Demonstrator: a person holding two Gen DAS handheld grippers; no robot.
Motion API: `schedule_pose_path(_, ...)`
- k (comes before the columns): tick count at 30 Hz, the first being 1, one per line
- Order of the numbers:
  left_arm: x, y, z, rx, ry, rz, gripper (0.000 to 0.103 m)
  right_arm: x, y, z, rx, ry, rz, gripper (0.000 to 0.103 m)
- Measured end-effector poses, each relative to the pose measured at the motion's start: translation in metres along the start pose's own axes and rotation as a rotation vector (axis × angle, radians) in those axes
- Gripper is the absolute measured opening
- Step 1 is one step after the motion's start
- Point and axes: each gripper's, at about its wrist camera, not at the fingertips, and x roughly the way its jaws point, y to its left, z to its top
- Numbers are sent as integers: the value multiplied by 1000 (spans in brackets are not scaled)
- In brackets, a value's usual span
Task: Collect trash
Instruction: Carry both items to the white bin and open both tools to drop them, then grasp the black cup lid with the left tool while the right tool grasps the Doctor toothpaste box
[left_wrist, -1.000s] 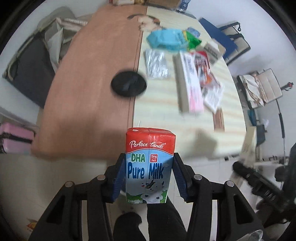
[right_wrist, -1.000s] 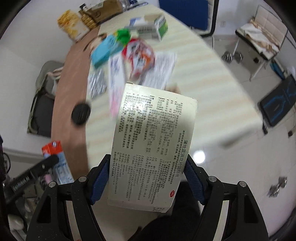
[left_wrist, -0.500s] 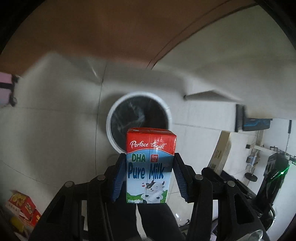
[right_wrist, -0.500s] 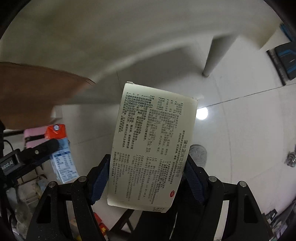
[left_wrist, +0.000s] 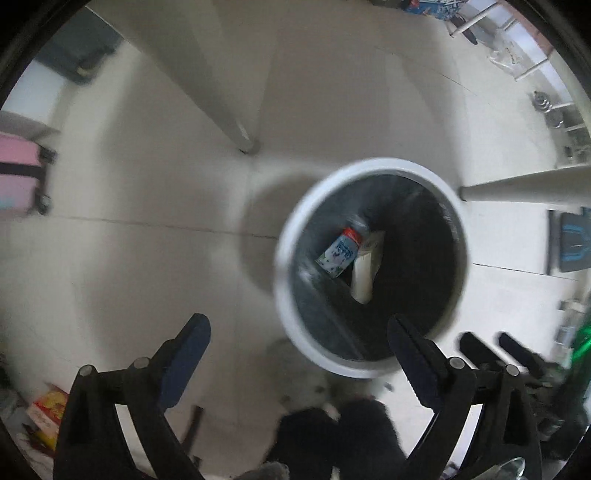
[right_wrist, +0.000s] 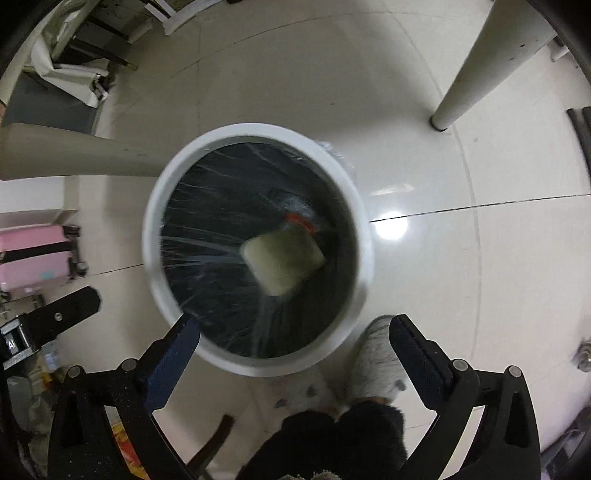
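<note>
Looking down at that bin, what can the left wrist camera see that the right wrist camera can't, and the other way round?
Only the left wrist view shows the milk carton's blue-and-white printed face.

Only the right wrist view shows the pale box's broad face, which hides most of the carton, and a bright glare spot on the floor.

Both show the white-rimmed bin with its dark liner, both items inside it, a pink suitcase, and an open, empty gripper: left gripper, right gripper.

Home: tiled floor (right_wrist: 424, 92), pink suitcase (right_wrist: 33, 254)
</note>
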Motion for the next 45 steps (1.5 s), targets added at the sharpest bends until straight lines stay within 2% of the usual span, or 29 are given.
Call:
schedule_pose_path(1, -6, 1, -3, 12, -7, 29, 98, 1, 2, 4, -3, -3, -26, 103)
schedule_pose_path(6, -29, 2, -17, 29, -20, 69, 98, -27, 12, 15, -43, -35, -187, 103)
schedule_pose_path(9, -52, 1, -25, 36, -28, 83, 98, -53, 8, 18, -58, -43, -228, 103)
schedule_pose_path(10, -47, -1, -23, 37, -30, 84, 98, -65, 8, 15, -56, -49, -231, 103)
schedule_pose_path(19, -135, -10, -53, 32, -54, 56, 98, -165, 33, -2, -85, -94, -231, 103)
schedule_pose_path(28, -262, -7, -84, 26, -98, 23, 98, -302, 71, -38, -132, -147, -199, 103)
schedule_pose_path(31, -308, -7, -89, 16, -129, -5, 98, -352, 77, -49, -104, -153, -152, 103)
schedule_pose_path(35, -373, -14, -77, 7, -214, -40, 98, -422, 83, -47, -58, -186, -63, 103)
schedule_pose_path(37, -407, -21, -56, 8, -271, -44, 98, -459, 86, -36, -43, -226, -29, 103)
schedule_pose_path(39, -430, -27, -32, 10, -314, -37, 103, -494, 86, -15, -26, -262, 0, 103)
schedule_pose_path(41, -444, -31, -9, 3, -350, -22, 103, -521, 83, 10, -11, -298, 10, 103)
schedule_pose_path(45, -461, -35, 57, -27, -373, 22, 103, -554, 83, 85, -19, -346, -11, 103)
